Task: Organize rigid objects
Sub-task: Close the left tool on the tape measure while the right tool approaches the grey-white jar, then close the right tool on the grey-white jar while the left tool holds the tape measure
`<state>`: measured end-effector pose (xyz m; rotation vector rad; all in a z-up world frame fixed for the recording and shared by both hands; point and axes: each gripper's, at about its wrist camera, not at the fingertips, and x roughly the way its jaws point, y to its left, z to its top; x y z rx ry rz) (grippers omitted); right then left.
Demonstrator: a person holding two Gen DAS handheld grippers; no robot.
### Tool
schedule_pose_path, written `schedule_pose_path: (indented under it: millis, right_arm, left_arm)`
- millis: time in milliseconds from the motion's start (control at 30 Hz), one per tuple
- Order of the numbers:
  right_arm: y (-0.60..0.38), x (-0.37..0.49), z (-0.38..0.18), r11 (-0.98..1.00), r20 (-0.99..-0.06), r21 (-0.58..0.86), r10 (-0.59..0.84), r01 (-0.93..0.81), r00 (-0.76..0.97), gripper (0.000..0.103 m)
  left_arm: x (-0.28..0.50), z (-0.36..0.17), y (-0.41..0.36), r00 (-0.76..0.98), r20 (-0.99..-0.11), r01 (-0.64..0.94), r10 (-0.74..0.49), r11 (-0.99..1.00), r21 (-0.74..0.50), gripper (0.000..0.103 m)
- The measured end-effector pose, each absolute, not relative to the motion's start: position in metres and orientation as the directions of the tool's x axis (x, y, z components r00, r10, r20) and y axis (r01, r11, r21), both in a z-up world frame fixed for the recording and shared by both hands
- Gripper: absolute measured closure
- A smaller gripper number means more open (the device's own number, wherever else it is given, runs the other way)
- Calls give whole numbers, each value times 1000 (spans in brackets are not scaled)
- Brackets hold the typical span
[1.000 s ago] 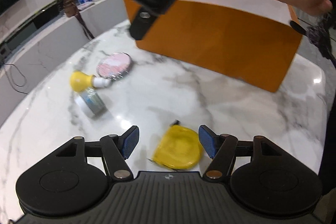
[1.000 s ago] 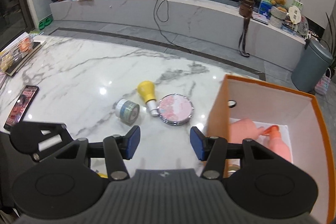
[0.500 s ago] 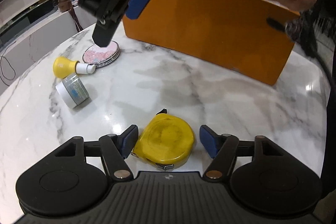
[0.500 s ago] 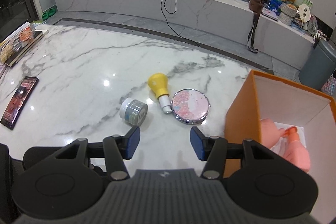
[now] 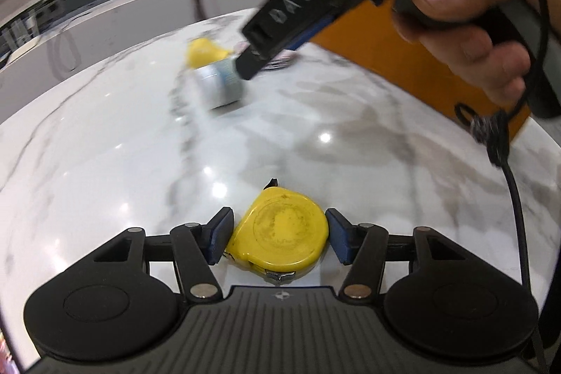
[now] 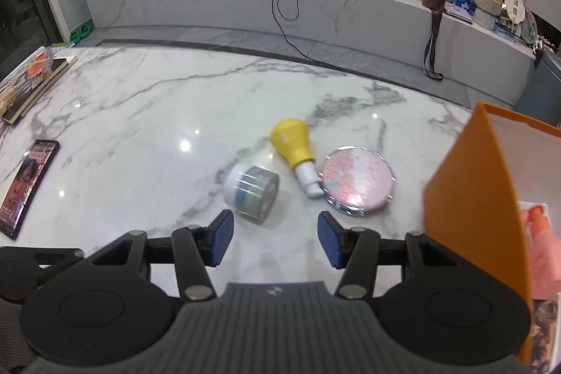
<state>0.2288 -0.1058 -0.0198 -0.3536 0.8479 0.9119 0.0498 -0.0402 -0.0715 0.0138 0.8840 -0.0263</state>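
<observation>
A yellow tape measure (image 5: 282, 232) lies flat on the marble table between the blue pads of my left gripper (image 5: 279, 235). The pads sit close on both sides; whether they press it is unclear. My right gripper (image 6: 275, 239) is open and empty, just short of a small lying jar (image 6: 253, 195). A yellow bulb (image 6: 292, 146) and a round pink compact (image 6: 357, 181) lie beyond it. The orange box (image 6: 477, 195) stands at the right, with pink items (image 6: 541, 244) inside. In the left wrist view the right gripper (image 5: 252, 65) hovers over the blurred jar (image 5: 221, 85).
A phone (image 6: 29, 177) lies at the table's left edge, with a book and snacks (image 6: 31, 76) behind it. A low marble shelf (image 6: 315, 6) with clutter runs along the back wall. A cable (image 5: 519, 216) hangs from the right hand.
My left gripper has moved onto the tape measure and its pads have narrowed around it. My right gripper has moved from the orange box towards the jar and bulb.
</observation>
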Motion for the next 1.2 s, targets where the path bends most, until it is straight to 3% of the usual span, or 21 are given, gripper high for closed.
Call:
schedule_pose_path:
  millis: [133,700,967,1200]
  right_arm:
    - [-92,222,-25,598,-736,81,575,-797,357,42]
    - [-42,219,-71,655,-719,17,533,-755,446,42]
    - [-43,221,-73,668,-702,9,534,-744,471,53]
    - [-49,226,-75,684,-708,29,529,-729,468,69]
  left_arm:
    - [41,-71,-24,648,-762,-48,14,999,-22,37]
    - [38,-68,-1,665,-742,-125,80,992,-5,36]
    - [36,-68,-2,671,-737,-128,83,992,-5,36]
    - [36,-67,-1,672,-736,-129,83,992,-5,36]
